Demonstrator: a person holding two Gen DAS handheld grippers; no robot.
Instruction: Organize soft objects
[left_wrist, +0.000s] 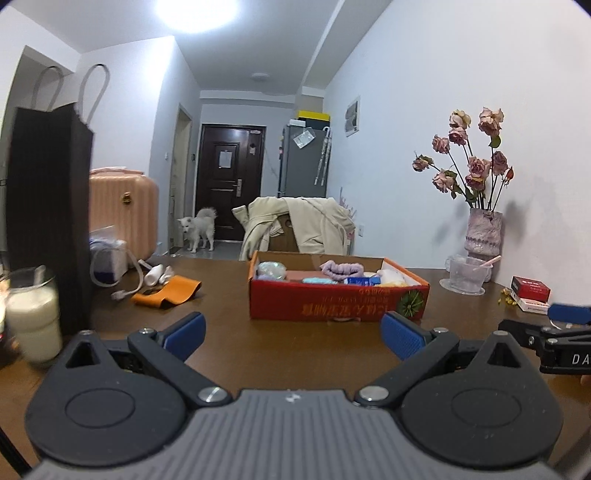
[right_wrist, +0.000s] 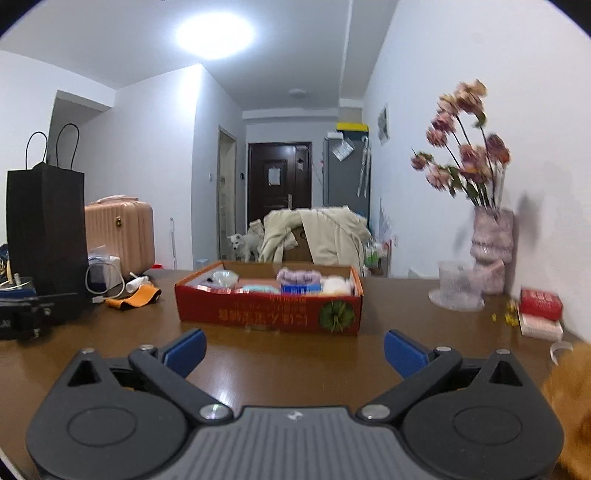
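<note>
A red cardboard box (left_wrist: 332, 301) (right_wrist: 266, 312) sits mid-table and holds soft items: a purple scrunchie (left_wrist: 340, 268) (right_wrist: 298, 275), a pale blue pad (left_wrist: 319, 280), a white puff (right_wrist: 335, 285) and a clear wrapped bundle (left_wrist: 271, 269). An orange cloth (left_wrist: 168, 291) (right_wrist: 135, 297) lies on the table left of the box. My left gripper (left_wrist: 293, 332) is open and empty, short of the box. My right gripper (right_wrist: 294, 350) is open and empty, also short of the box. The right gripper also shows at the right edge of the left wrist view (left_wrist: 554, 332).
A black paper bag (left_wrist: 48, 221) (right_wrist: 46, 229) and a candle jar (left_wrist: 31, 325) stand at left. A vase of dried roses (left_wrist: 484, 232) (right_wrist: 493, 251), a glass cup (left_wrist: 466, 275) and red packets (left_wrist: 530, 291) (right_wrist: 540, 306) sit at right. A white dog (left_wrist: 197, 227) stands beyond.
</note>
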